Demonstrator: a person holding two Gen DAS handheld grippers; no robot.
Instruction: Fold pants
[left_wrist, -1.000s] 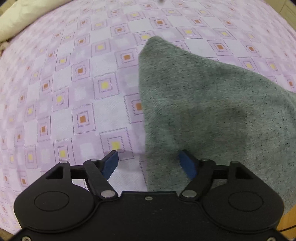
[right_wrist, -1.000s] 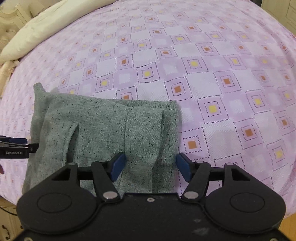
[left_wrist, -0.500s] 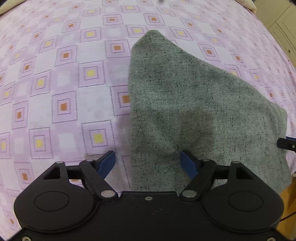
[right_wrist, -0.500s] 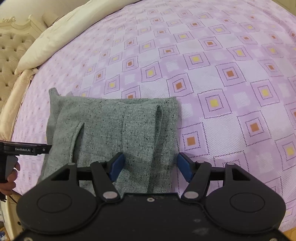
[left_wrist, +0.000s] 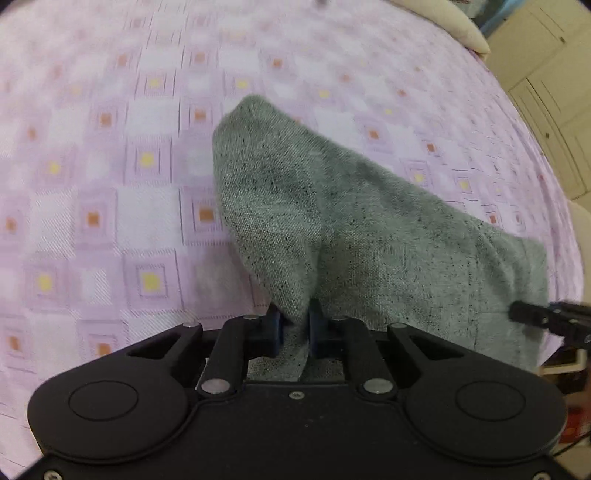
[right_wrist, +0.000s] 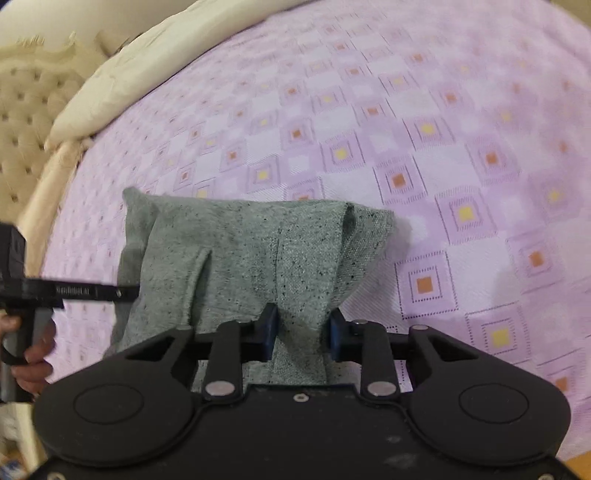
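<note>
A pair of grey speckled pants (left_wrist: 369, 221), already folded into a compact bundle, lies on a bed (left_wrist: 110, 184) with a lilac bedspread patterned in small squares. On the left, the left gripper (left_wrist: 294, 325) has just been closing, and its jaws now stand narrow, pinching a raised ridge of the cloth between them; the rest of the garment spreads ahead of the jaws and off to their right. That pinch looks thin, so a single layer could come up alone and the folded layers underneath could slide apart. On the right, the right gripper (right_wrist: 302, 332) has also just been closing, and its jaws now clamp a thicker bunch of the pants (right_wrist: 258, 251) at the near edge; the bundle stretches ahead of and to the left of these jaws. The cloth there is gathered into a wad, which may set creases into the next fold. If one hand rises faster than the other, the bundle could twist or sag in the middle. A cream pillow (right_wrist: 122, 85) sits far beyond the jaws.
</note>
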